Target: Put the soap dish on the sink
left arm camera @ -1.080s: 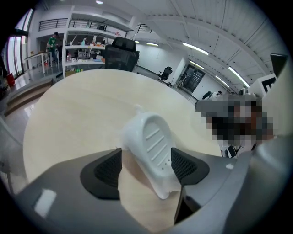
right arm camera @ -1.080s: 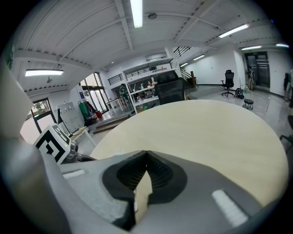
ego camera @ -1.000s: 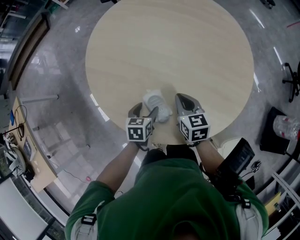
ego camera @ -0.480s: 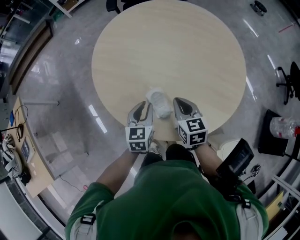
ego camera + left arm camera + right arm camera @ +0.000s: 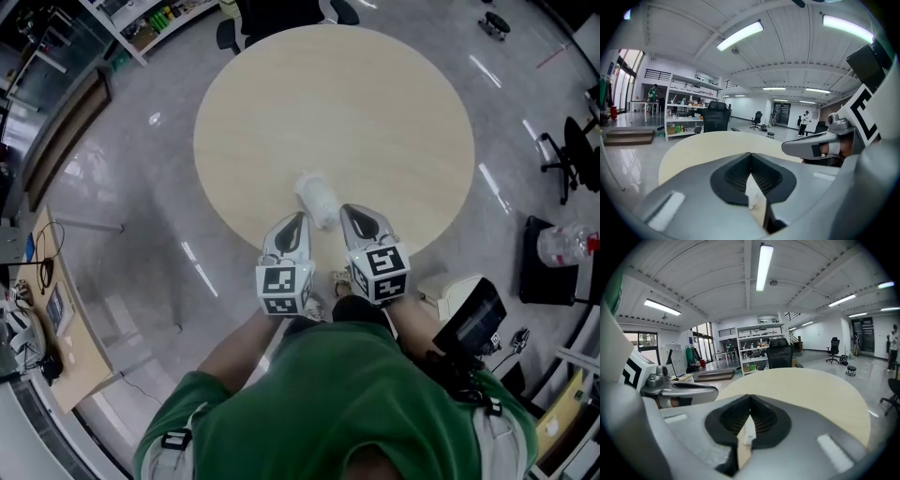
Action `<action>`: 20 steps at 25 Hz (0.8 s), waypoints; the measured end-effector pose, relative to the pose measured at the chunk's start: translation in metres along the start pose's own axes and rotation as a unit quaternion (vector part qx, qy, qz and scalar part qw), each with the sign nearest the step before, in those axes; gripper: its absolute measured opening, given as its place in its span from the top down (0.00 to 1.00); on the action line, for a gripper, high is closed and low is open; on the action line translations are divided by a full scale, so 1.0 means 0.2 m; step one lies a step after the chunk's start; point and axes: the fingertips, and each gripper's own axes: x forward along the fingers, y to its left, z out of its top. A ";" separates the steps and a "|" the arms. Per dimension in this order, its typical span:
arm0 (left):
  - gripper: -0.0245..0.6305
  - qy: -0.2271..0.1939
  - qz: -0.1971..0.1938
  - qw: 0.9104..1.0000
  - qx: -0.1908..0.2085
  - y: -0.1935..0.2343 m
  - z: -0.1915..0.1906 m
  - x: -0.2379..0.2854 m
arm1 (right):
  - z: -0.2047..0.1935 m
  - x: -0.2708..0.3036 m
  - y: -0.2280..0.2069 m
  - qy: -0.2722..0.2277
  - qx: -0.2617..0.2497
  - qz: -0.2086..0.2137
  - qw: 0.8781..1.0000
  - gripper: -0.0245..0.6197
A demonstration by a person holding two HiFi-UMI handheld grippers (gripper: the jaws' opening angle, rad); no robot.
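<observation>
Recorder: soap dish [image 5: 317, 199], location?
Observer: White, in view over the near part of the round table [image 5: 375, 112], a little left of its middle, just beyond the two grippers and between their tips. Resting on the wood or raised off it: head view does not settle that.
Recorder: left gripper [image 5: 299, 219]?
Observer: Jaws have just been closing; in its own view they meet tip to tip. Behind the tips a thin pale sliver shows in the slit, white above tan, too narrow to name. No grip on the dish that I can confirm. From above, its tip lies just beside the dish's near left edge; contact not resolvable.
Recorder: right gripper [image 5: 344, 210]?
Observer: Same posture. Jaws together in its own view, a similar pale sliver low in the slit. Tip just beside the dish's near right edge.
Recorder: the pair?
Observer: Side by side, near but apart, pointing toward the far side over the table's near edge, marker cubes [image 5: 284, 289] at the end nearest the person's green top [image 5: 337, 394].
Recorder: surroundings?
Observer: Black office chair [image 5: 281, 14] at the table's far edge, shelving [image 5: 155, 23] far left, grey polished floor [image 5: 122, 187]
</observation>
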 end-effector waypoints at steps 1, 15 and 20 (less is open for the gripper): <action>0.95 -0.005 -0.003 1.000 0.002 -0.02 0.01 -0.03 | 0.00 -0.03 0.02 -0.004 -0.002 -0.002 1.000 0.96; 0.95 -0.063 -0.024 0.998 0.010 -0.20 0.06 -0.47 | 0.01 -0.47 0.32 -0.054 -0.042 -0.026 0.997 0.96; 0.95 -0.077 -0.018 0.997 0.011 -0.29 0.09 -0.57 | 0.03 -0.58 0.38 -0.067 -0.057 -0.015 0.996 0.96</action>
